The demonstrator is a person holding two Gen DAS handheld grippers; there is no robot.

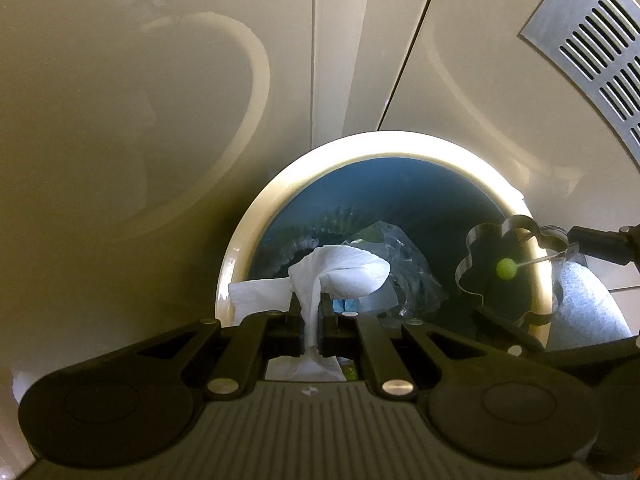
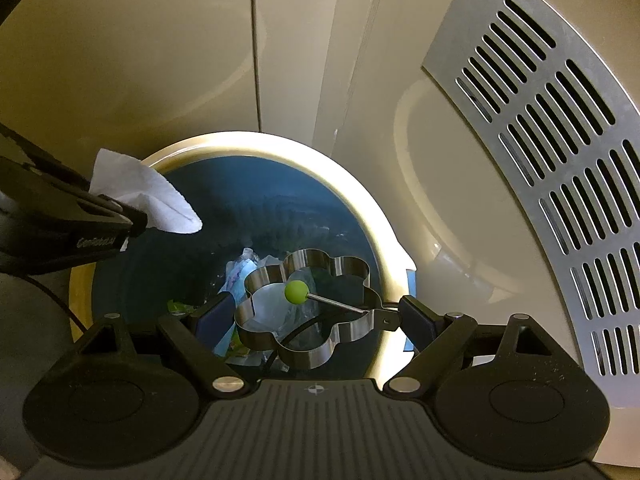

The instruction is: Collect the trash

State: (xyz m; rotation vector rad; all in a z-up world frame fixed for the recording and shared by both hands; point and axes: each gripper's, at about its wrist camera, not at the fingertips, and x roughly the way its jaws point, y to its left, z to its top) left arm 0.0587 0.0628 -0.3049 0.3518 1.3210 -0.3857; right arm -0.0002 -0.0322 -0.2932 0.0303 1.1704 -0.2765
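Observation:
A round bin with a cream rim [image 1: 256, 216] [image 2: 360, 200] and a dark blue liner lies below both grippers. Clear plastic and wrappers [image 1: 404, 256] [image 2: 240, 276] lie inside it. My left gripper [image 1: 311, 308] [image 2: 136, 220] is shut on a crumpled white tissue [image 1: 344, 276] [image 2: 160, 200], which hangs over the bin's left side. My right gripper [image 2: 316, 312] stands wide, with its pads pressed on either side of a flower-shaped metal ring [image 2: 256, 338] [image 1: 464, 276]. The ring has a thin wire handle ending in a green knob [image 2: 296, 292] [image 1: 505, 269] and hangs over the bin's opening.
Glossy cream cabinet doors [image 1: 160, 80] rise behind the bin. A slotted metal vent grille [image 2: 560, 200] [image 1: 592, 40] curves along the right. A pale textured cloth [image 1: 588, 304] shows beside the bin's right rim. A thin black cable [image 2: 52, 300] hangs at the left.

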